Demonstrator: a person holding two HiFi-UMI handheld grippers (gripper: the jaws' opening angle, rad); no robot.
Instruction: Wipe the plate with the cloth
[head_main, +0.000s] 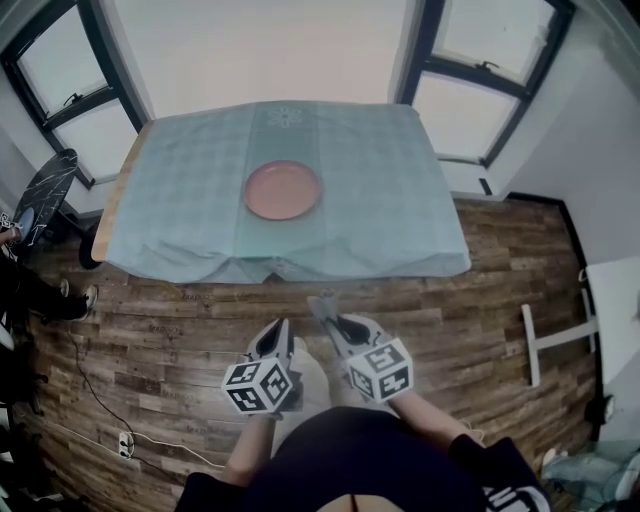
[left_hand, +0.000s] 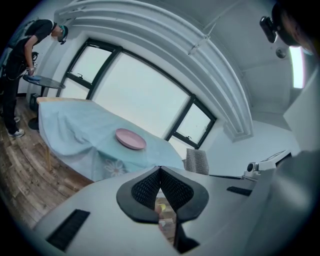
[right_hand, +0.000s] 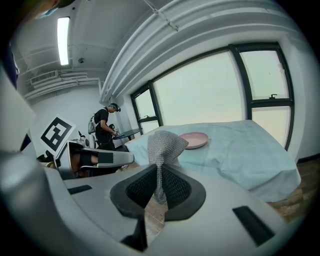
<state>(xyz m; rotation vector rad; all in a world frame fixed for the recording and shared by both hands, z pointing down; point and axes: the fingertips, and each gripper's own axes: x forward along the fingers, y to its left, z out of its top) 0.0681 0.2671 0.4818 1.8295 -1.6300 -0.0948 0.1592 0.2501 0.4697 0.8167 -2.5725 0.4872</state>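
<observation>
Wooden plank floor (head_main: 480, 300) lies open before the blue-draped counter (head_main: 180, 200), whose centre carries the round pink plate (head_main: 283, 190), clear of every edge. Right gripper (right_hand: 159, 172) fingers grasp the grey knitted cloth (right_hand: 164, 145); left gripper (left_hand: 160, 172) fingers sit clenched, empty.

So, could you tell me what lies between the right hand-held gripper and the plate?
In the head view, only wooden floor and then tablecloth separate the right hand-held gripper, shut on the cloth, from the plate.

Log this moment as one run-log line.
stage: short of table | right gripper: shut on cloth | left gripper: shut, empty | plate: on table, untouched
</observation>
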